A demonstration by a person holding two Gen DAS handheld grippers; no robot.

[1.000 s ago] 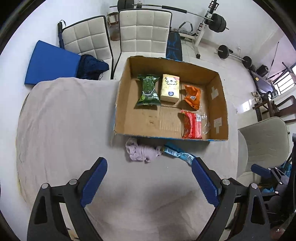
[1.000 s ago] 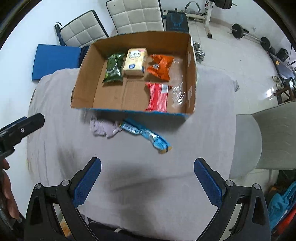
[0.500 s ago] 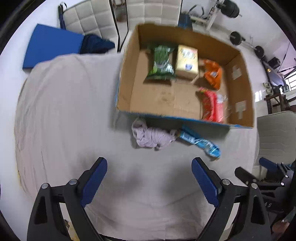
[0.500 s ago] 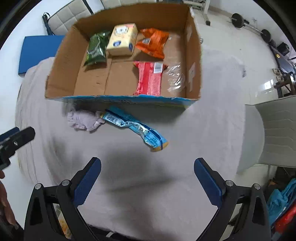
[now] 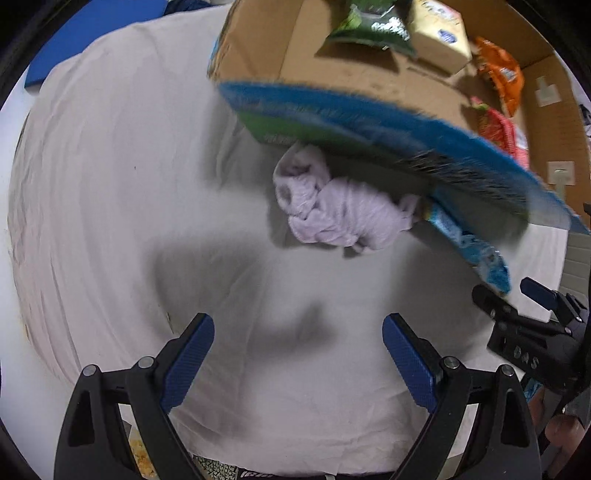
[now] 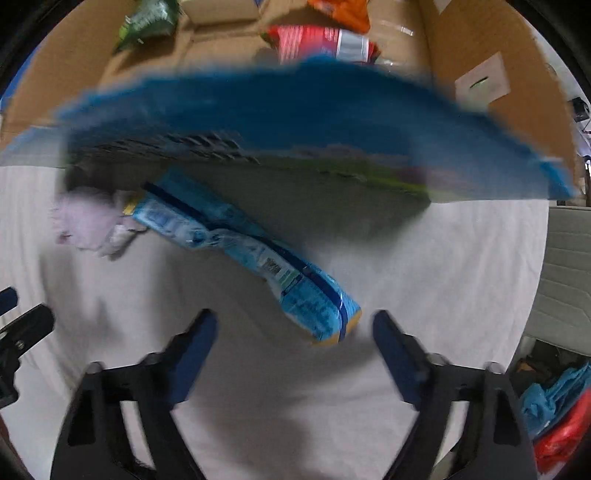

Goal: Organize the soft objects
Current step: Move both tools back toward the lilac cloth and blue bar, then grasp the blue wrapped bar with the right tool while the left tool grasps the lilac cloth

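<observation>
A crumpled lilac cloth (image 5: 332, 214) lies on the white-covered table just in front of the cardboard box (image 5: 369, 118); it also shows in the right wrist view (image 6: 85, 221). A light-blue snack packet (image 6: 251, 254) lies beside it, its end between the right fingers; it shows in the left wrist view (image 5: 469, 243) too. My left gripper (image 5: 297, 354) is open and empty, below the cloth. My right gripper (image 6: 293, 343) is open and empty, just short of the packet's near end.
The box holds a green packet (image 5: 369, 22), a yellow pack (image 5: 439, 33), an orange packet (image 5: 502, 77) and a red packet (image 6: 321, 40). Its blue front wall (image 6: 295, 125) stands close ahead. A chair (image 6: 569, 277) stands at the right.
Both grippers have moved forward and down toward the table. The cloth, the blue packet and the box front now look much larger and closer. Both grippers stay open.
</observation>
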